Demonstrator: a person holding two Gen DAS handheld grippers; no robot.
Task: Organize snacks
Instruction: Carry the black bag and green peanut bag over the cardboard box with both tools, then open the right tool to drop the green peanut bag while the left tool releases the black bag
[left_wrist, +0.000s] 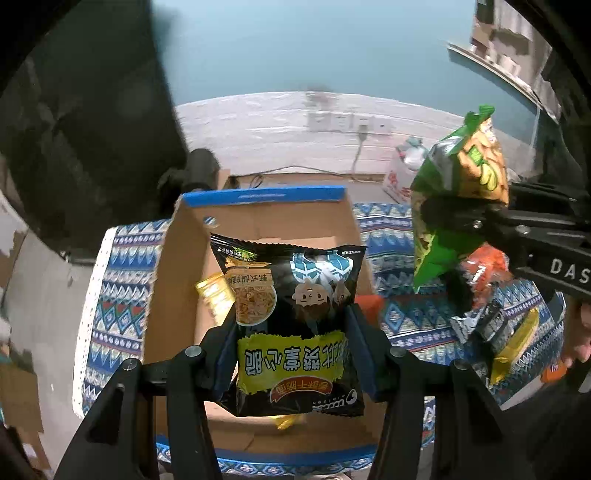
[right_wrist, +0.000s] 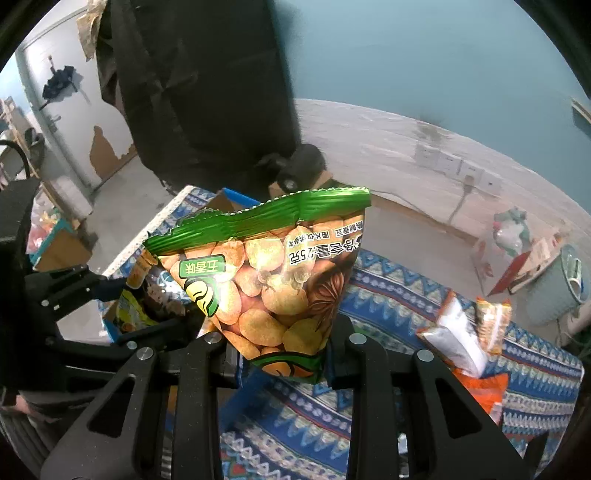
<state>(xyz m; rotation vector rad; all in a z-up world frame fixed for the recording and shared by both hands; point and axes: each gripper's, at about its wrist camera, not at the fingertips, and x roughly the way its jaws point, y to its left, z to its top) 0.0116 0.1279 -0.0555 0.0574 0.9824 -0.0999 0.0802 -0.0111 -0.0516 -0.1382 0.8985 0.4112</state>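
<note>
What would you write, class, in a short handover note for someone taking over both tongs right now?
Left tongs: shut on the black snack bag, held over the open cardboard box.
Right tongs: shut on the green snack bag, held above the patterned cloth.
Done: at least one yellow packet lies in the box.
Left: drop both bags in, then clear the loose packets on the cloth.

Dim, bluish indoor light; glare on green snack bag (right_wrist: 266, 280); motion blur across background; strong fisheye warp, dark corners.
</note>
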